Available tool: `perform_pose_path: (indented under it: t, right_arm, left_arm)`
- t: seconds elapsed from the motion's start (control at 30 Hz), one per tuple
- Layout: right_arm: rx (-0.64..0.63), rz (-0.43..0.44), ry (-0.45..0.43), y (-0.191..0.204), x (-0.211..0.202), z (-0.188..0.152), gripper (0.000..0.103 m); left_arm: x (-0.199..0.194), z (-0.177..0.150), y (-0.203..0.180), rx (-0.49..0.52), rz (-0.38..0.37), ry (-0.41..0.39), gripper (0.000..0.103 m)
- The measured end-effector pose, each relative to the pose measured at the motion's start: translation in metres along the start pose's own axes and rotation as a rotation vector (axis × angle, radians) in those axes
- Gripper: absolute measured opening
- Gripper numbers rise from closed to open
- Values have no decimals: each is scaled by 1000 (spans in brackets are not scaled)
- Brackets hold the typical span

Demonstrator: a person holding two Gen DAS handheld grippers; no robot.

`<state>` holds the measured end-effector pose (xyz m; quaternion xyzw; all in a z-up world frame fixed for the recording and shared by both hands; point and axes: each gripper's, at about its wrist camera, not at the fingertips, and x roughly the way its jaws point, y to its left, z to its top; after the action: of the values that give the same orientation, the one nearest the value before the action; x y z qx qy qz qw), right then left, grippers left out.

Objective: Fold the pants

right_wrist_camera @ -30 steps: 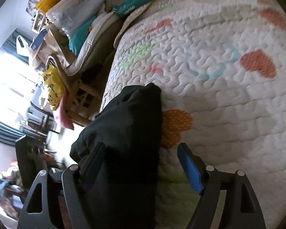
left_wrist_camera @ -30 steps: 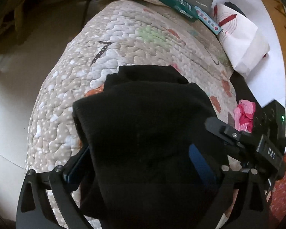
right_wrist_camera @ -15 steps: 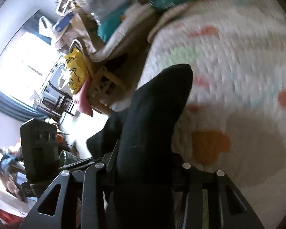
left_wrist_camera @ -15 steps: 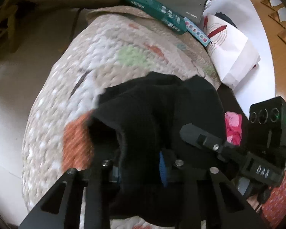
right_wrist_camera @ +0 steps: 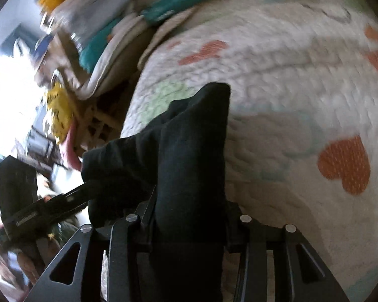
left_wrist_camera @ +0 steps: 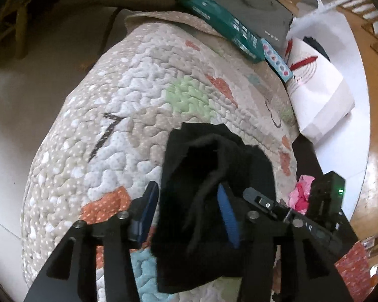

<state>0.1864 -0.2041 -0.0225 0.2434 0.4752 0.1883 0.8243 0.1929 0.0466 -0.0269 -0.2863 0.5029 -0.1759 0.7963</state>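
Two claws: left claw [left_wrist_camera: 186, 209] opening, black pants [left_wrist_camera: 214, 201] bunched between blue pads [left_wrist_camera: 226, 216]; right claw [right_wrist_camera: 189, 216] opening, fabric between. One pair, crumpled, lifted over quilt [left_wrist_camera: 138, 105].

Patterned quilt [left_wrist_camera: 143, 105] over a bed, pale floor [left_wrist_camera: 10, 166], bright window [right_wrist_camera: 10, 90]
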Motion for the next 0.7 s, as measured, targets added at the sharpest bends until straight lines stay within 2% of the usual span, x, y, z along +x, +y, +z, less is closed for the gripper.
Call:
perform_pose_path:
  t: [0.13, 0.23, 0.37, 0.4, 0.5, 0.57, 0.6, 0.63, 0.67, 0.7]
  right_arm:
    - [68, 3, -6, -20, 0, 0, 57]
    - [79, -1, -14, -28, 0, -2, 66]
    - [111, 35, -27, -35, -1, -5, 68]
    - [108, 34, -27, -35, -1, -5, 69]
    - [110, 44, -28, -34, 0, -3, 70]
    - [122, 61, -32, -35, 2, -1, 73]
    - [133, 69, -39, -35, 3, -1, 73]
    - [145, 82, -44, -37, 4, 0, 73]
    - [152, 98, -41, -37, 6, 1, 72]
    - [151, 116, -29, -35, 8, 1, 61]
  left_arm:
    - [-3, -9, 8, -19, -49, -6, 62]
    - [11, -15, 4, 10, -63, 40, 70]
    - [35, -22, -7, 51, -80, 101, 75]
    - [40, -23, -10, 60, -81, 109, 80]
    - [51, -22, -20, 80, -70, 95, 88]
    - [56, -20, -21, 70, -61, 92, 88]
    - [57, -18, -20, 52, -59, 92, 76]
    - [57, -17, -18, 36, -56, 89, 42]
    - [58, -15, -15, 12, -73, 113, 35]
    - [59, -14, -10, -22, -110, 138, 32]
